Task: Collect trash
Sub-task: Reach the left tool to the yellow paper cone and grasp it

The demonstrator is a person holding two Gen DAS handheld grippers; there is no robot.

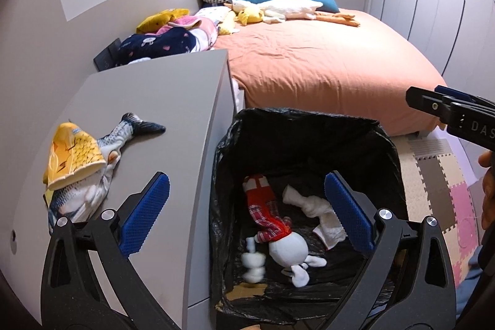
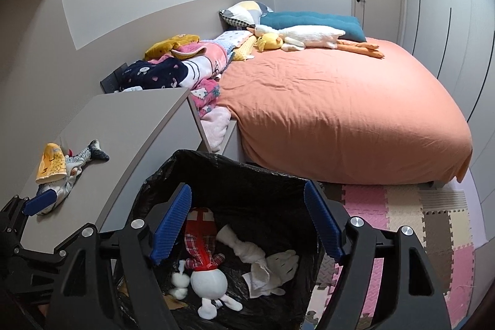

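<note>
A trash bin lined with a black bag [image 1: 383, 144] [image 2: 154, 181] stands beside a grey cabinet [image 1: 173, 101] [image 2: 136, 126]. In it lie a white doll in red plaid [image 1: 272, 218] [image 2: 204, 255] and crumpled white cloth [image 1: 315, 209] [image 2: 263, 265]. A plush fish [image 1: 92, 184] [image 2: 74, 166] under a yellow wrapper [image 1: 74, 156] [image 2: 51, 163] lies on the cabinet top. My left gripper [image 1: 247, 197] is open and empty, straddling the cabinet edge and the bin; it also shows in the right wrist view [image 2: 40, 203]. My right gripper [image 2: 247, 215] is open and empty above the bin; it also shows at the right of the left wrist view [image 1: 439, 101].
A bed with an orange cover [image 1: 324, 57] [image 2: 340, 101] stands behind the bin, with pillows, plush toys and heaped clothes [image 1: 173, 36] [image 2: 179, 64] at its head. Foam puzzle mats [image 1: 439, 175] [image 2: 417, 221] cover the floor to the right. Wardrobe doors [image 2: 448, 20] line the right wall.
</note>
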